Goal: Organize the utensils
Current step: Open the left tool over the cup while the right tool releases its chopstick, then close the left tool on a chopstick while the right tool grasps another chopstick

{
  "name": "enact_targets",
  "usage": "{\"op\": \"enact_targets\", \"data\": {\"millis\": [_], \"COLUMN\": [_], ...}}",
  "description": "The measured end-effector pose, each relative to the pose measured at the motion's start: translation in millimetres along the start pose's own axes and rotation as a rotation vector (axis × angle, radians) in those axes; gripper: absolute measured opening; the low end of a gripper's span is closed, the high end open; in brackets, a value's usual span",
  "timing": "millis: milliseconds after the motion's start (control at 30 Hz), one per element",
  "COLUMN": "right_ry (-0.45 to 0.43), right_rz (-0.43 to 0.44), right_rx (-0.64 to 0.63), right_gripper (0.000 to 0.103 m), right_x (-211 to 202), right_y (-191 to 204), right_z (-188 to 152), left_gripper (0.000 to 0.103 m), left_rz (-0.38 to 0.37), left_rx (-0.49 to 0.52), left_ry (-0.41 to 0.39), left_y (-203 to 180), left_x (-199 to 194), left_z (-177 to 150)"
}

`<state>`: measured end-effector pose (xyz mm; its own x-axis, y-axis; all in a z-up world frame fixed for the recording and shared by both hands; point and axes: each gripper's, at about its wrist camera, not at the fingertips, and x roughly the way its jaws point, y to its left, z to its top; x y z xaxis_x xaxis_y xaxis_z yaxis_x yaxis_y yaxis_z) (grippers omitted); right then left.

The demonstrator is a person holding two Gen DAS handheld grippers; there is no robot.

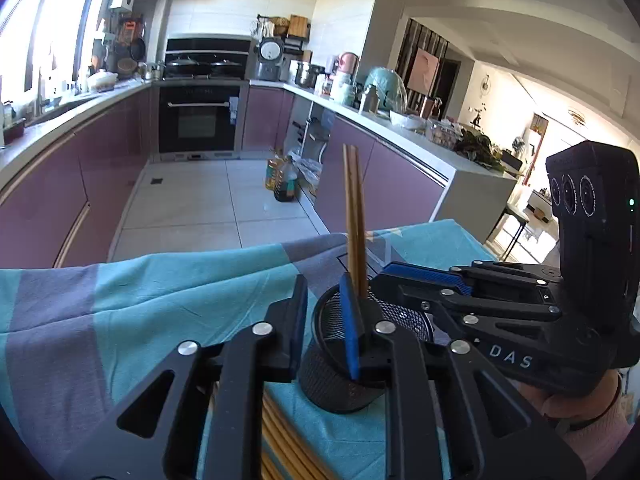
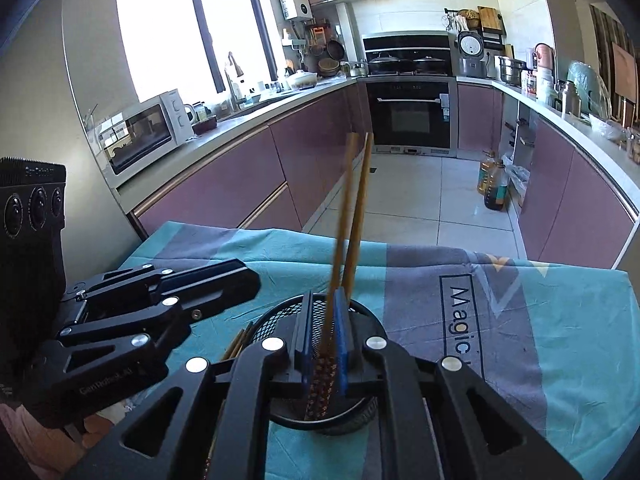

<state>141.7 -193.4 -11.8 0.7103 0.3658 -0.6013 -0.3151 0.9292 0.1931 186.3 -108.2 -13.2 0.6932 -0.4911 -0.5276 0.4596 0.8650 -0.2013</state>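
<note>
Right claw [image 2: 324, 336] brackets chopsticks [image 2: 352, 216] over mesh cup [image 2: 280, 312]; its own view alone shows this.

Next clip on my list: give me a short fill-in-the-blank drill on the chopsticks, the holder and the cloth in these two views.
1. The pair of chopsticks stands upright in a black ____ holder.
2. The holder stands on a cloth printed with the word ____.
3. The chopsticks pass between the blue pads of the ____ gripper.
4. More chopsticks lie flat on the cloth under the ____ gripper.

Missing words: mesh; Magic; right; left
</note>
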Motion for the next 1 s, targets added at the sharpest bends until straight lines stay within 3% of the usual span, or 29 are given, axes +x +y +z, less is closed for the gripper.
{"op": "enact_targets", "data": {"millis": [200,300,500,767,1000], "right_ry": [-0.046,-0.046,0.053,0.167,0.209], "right_rz": [0.061,0.105,0.132,0.11,0.083], "right_rx": [-0.055,-0.106,-0.137,-0.085,-0.05], "right_gripper": [0.029,0.036,0.037,0.037,0.036], "right_x": [-29.8,-40.1,-22.4,12.9,24.7], "right_y": [19.1,35.6,57.4,57.2,52.3], "right_z": [-13.1,-27.0,-62.1,-95.9,-113.3], "left_gripper": [0.036,0.038,0.038,0.038,0.037], "left_rz": [0.058,0.082,0.107,0.097,0.098], "left_rx": [0.031,0.049,0.06,0.006,0.012], "left_ry": [-0.079,-0.085,0.0,0.166,0.234], "left_y": [13.8,21.5,41.9,62.9,59.5], "left_x": [-49.0,-71.0,-86.9,-60.6,-42.2], "left_z": [-12.7,-24.5,-65.1,-123.7,-140.7]}}
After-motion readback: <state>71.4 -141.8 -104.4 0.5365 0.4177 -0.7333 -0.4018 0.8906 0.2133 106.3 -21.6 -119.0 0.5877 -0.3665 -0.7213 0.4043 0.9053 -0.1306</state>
